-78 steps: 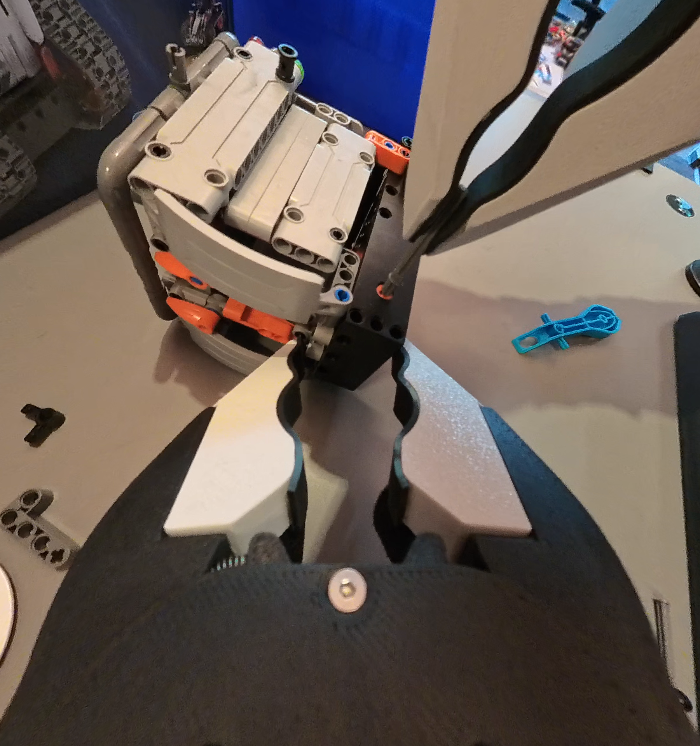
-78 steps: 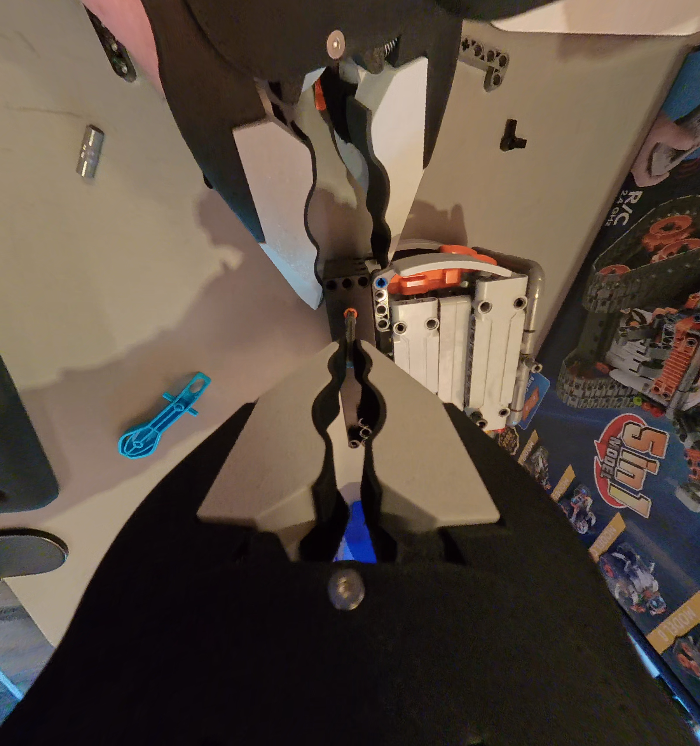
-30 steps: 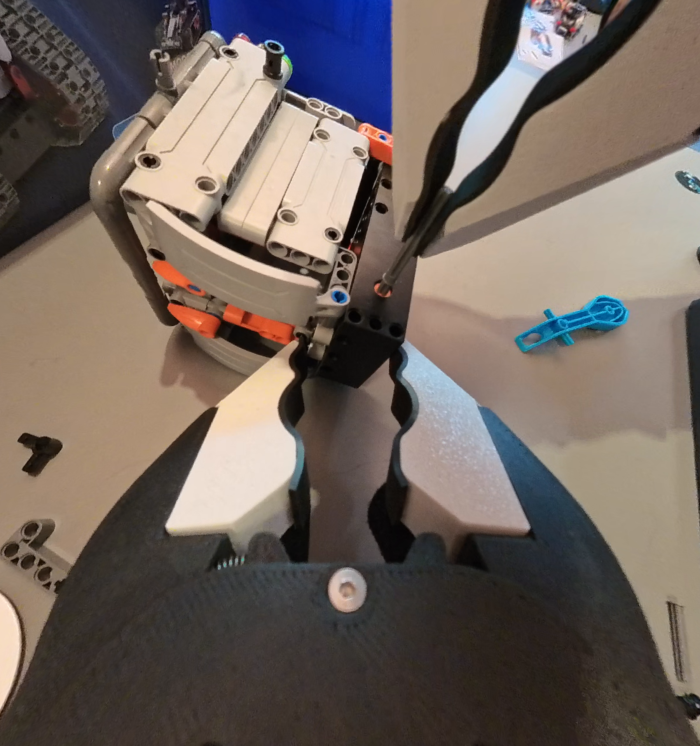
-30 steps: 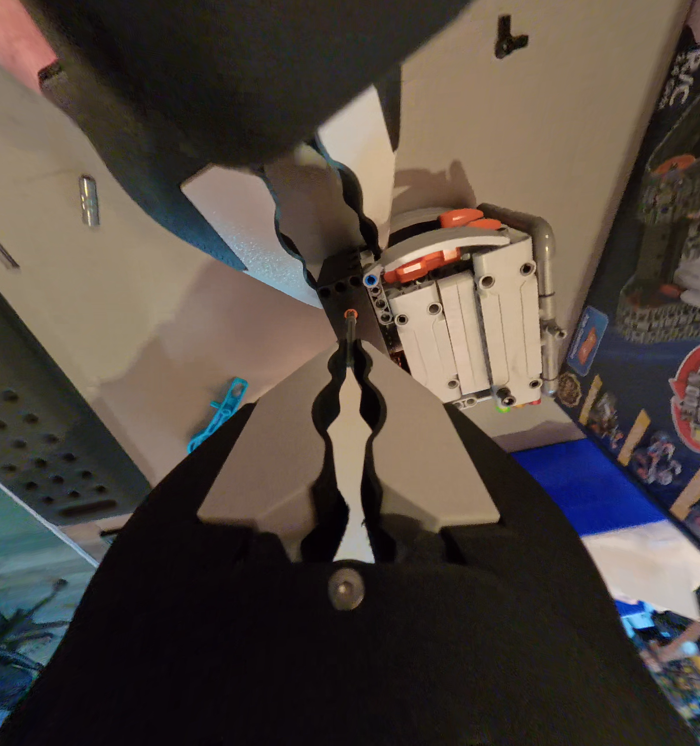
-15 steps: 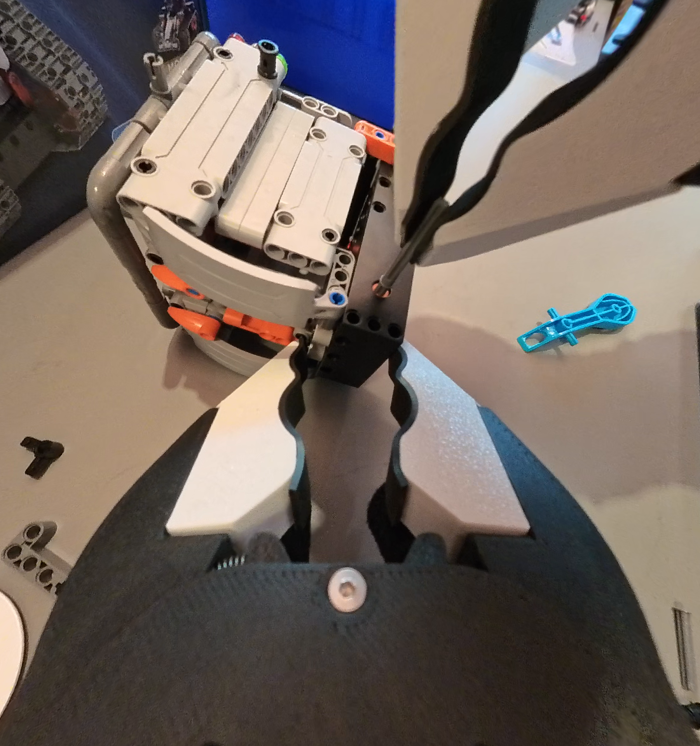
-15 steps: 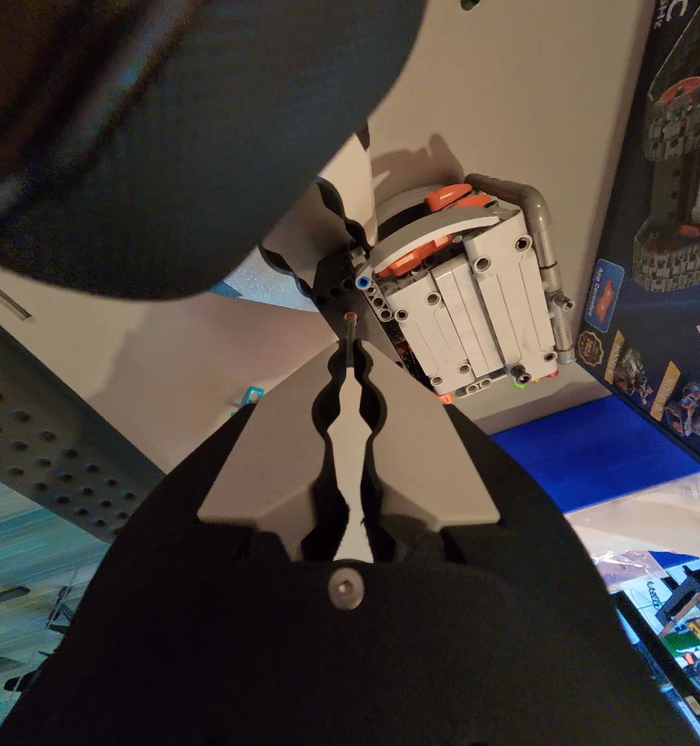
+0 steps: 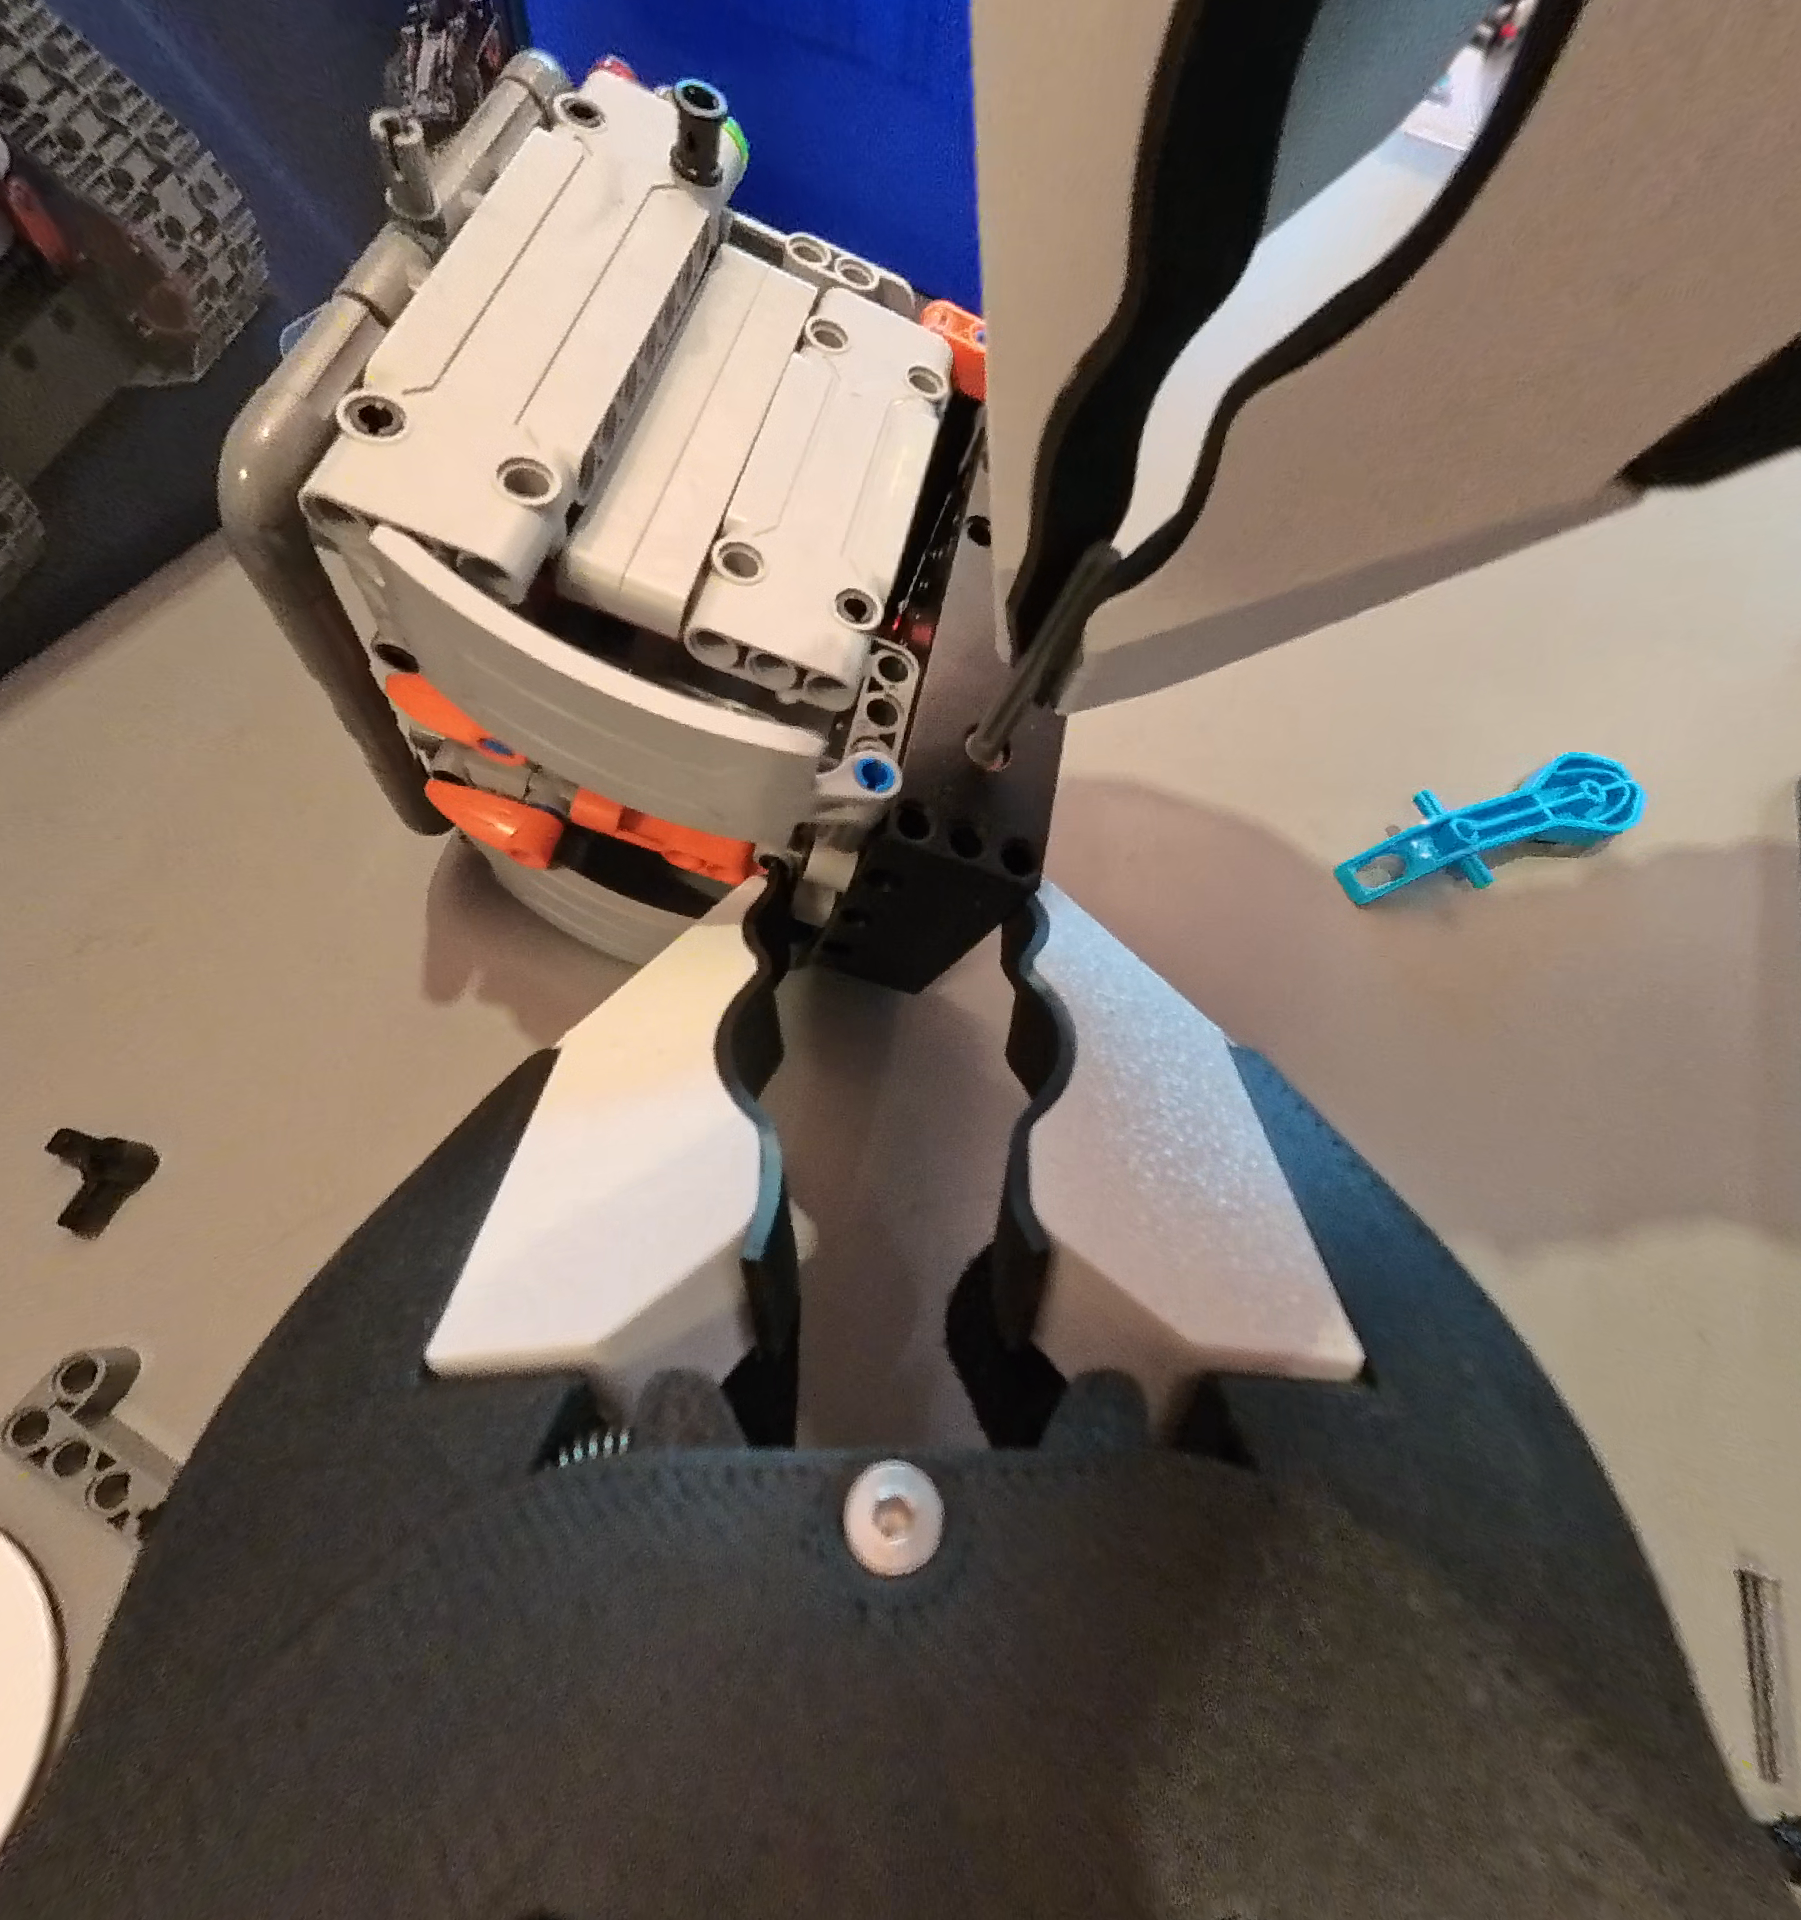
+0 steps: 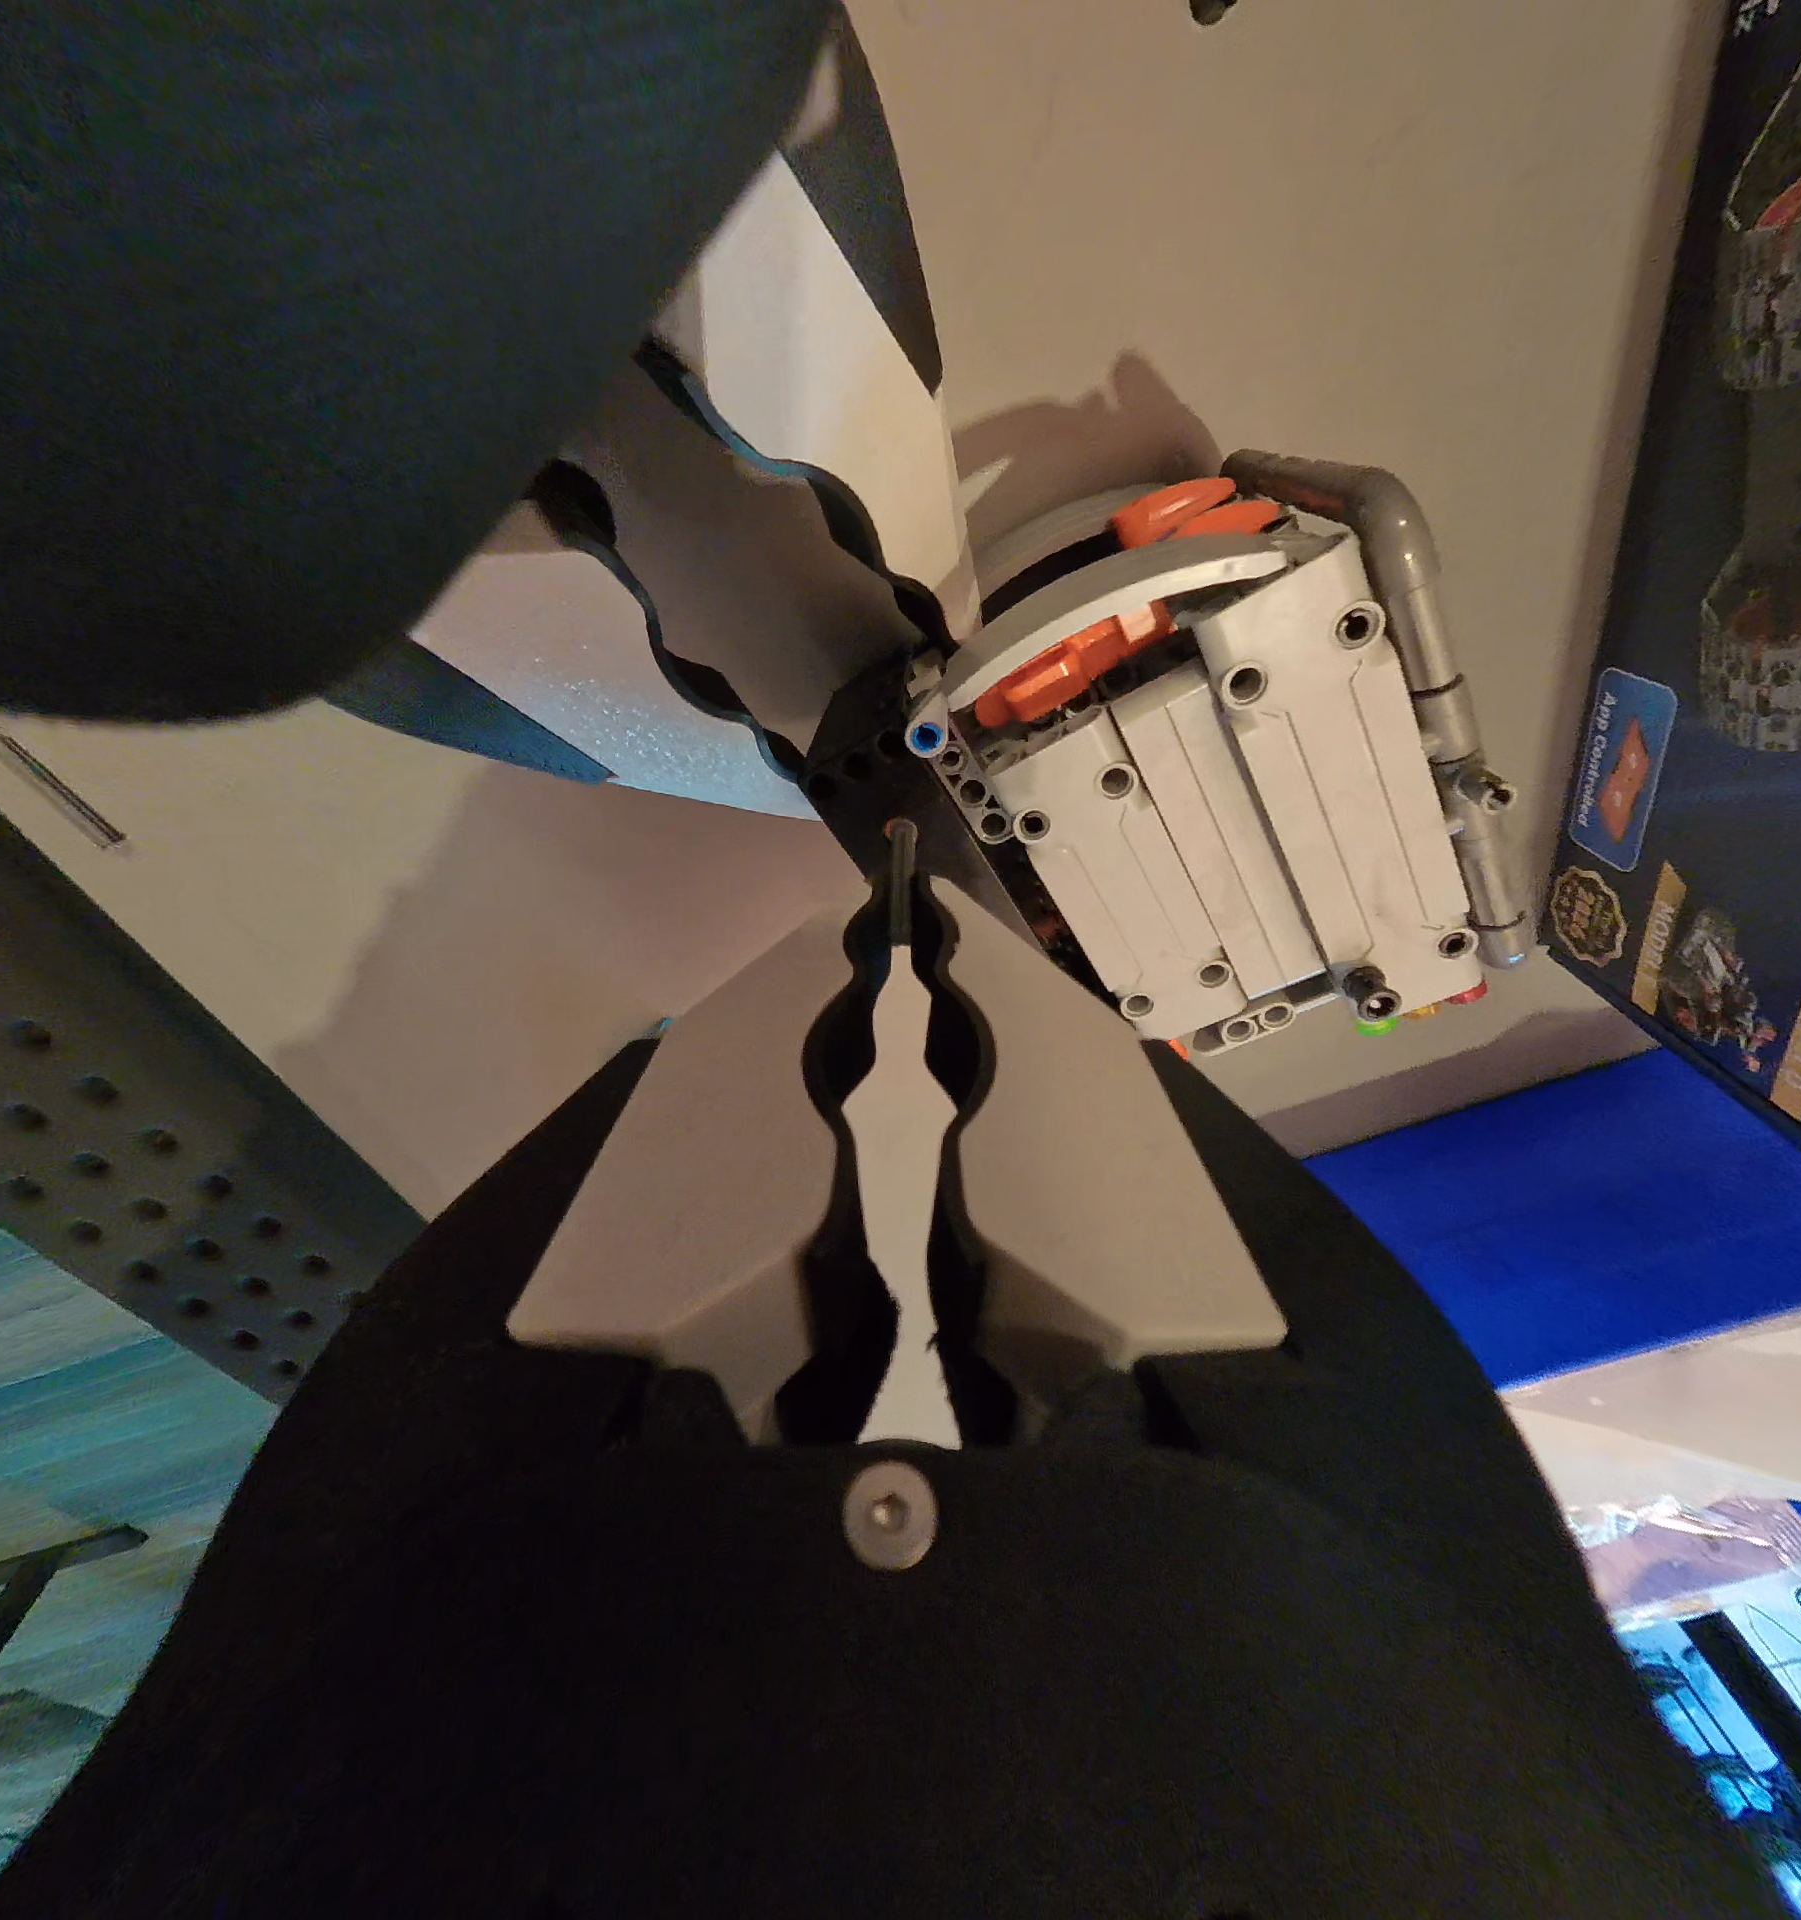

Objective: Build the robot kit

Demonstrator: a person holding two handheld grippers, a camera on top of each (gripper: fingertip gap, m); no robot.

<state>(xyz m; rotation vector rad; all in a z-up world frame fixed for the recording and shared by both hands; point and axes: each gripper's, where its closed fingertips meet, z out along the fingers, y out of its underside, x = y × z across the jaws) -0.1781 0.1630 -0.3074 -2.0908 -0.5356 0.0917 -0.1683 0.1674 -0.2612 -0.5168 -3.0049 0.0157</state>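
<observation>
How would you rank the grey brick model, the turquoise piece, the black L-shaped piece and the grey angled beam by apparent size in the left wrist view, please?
1. grey brick model
2. turquoise piece
3. grey angled beam, partly hidden, so unsure against the turquoise piece
4. black L-shaped piece

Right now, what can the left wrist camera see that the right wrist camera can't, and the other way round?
Only the left wrist view shows the turquoise piece, the small black piece and the grey angled beam lying on the table.

Only the right wrist view shows the picture box and the dark perforated panel.

Both show the grey brick model, the right gripper shut on a thin black axle at the model's black block, and the left gripper around that block's corner.
</observation>
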